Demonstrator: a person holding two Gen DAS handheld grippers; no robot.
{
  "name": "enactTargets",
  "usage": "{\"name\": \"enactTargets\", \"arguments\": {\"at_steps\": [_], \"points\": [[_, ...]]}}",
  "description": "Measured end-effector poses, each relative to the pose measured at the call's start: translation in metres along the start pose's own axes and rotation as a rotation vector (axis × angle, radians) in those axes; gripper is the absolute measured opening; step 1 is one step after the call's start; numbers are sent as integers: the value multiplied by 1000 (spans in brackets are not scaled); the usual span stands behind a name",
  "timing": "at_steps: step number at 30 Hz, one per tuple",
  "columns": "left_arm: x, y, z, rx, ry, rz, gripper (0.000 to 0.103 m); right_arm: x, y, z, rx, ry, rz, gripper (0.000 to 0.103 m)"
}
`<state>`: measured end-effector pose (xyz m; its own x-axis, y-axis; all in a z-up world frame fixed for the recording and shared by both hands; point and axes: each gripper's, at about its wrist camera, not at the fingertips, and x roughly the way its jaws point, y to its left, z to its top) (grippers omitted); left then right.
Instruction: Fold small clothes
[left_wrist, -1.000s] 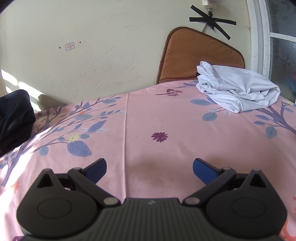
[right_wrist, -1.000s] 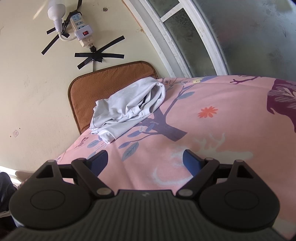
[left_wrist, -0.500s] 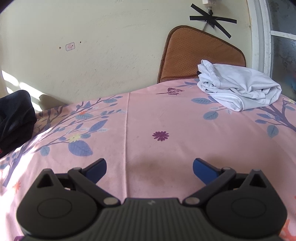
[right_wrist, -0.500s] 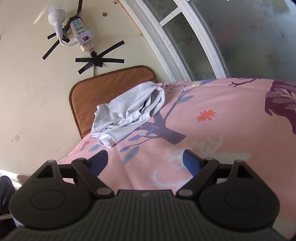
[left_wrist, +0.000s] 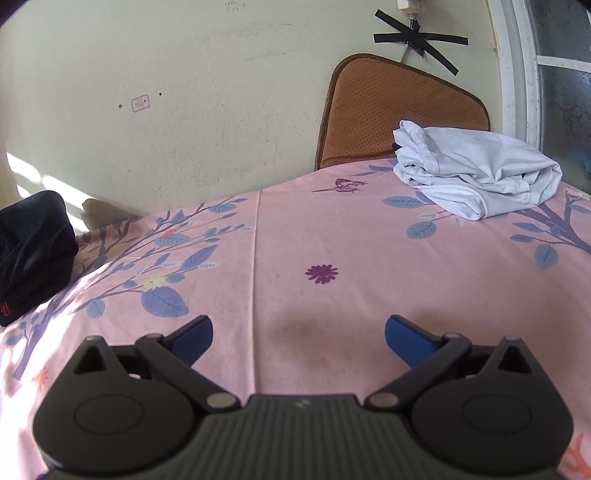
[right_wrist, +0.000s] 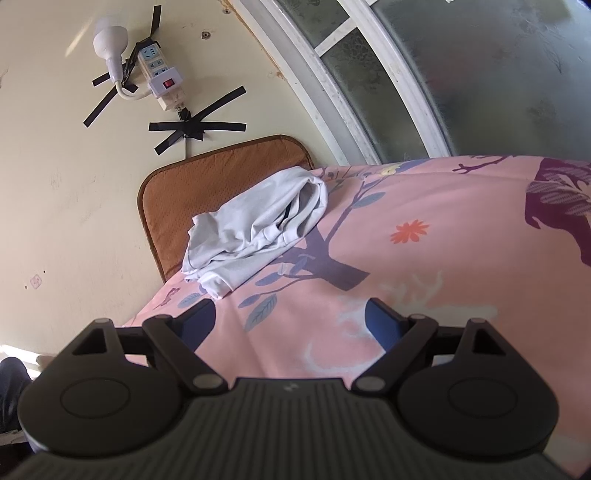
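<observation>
A crumpled white garment (left_wrist: 476, 173) lies on the pink flowered sheet (left_wrist: 332, 236) at the far right, in front of a brown cushion. It also shows in the right wrist view (right_wrist: 258, 229), ahead and left of centre. My left gripper (left_wrist: 299, 334) is open and empty, low over the sheet, well short of the garment. My right gripper (right_wrist: 290, 319) is open and empty, also over the sheet, a short way in front of the garment.
A brown cushion (left_wrist: 399, 110) leans on the wall behind the garment. A dark bundle of cloth (left_wrist: 33, 251) lies at the sheet's left edge. A window frame (right_wrist: 369, 92) runs along the right. A power strip (right_wrist: 159, 74) is taped to the wall.
Both views have risen slightly; the white garment sits a little lower and nearer the right gripper. Both grippers stay open and empty.
</observation>
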<state>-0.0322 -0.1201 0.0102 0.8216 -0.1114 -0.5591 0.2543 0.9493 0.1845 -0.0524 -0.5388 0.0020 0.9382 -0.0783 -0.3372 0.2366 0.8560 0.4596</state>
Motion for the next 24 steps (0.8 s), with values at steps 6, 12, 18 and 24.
{"name": "enactTargets", "arguments": {"at_steps": [6,12,18,24], "points": [[0,0,0,4,-2,0,103,0,0,0,1,0,2,90],[-1,0,0,5,-3,1,103,-1,-2,1,17,0,2,90],[-1,-1,0,13,-5,3,103,0,-2,0,15,2,1,90],[0,0,0,9,0,2,103,1,-2,1,15,3,2,90]]}}
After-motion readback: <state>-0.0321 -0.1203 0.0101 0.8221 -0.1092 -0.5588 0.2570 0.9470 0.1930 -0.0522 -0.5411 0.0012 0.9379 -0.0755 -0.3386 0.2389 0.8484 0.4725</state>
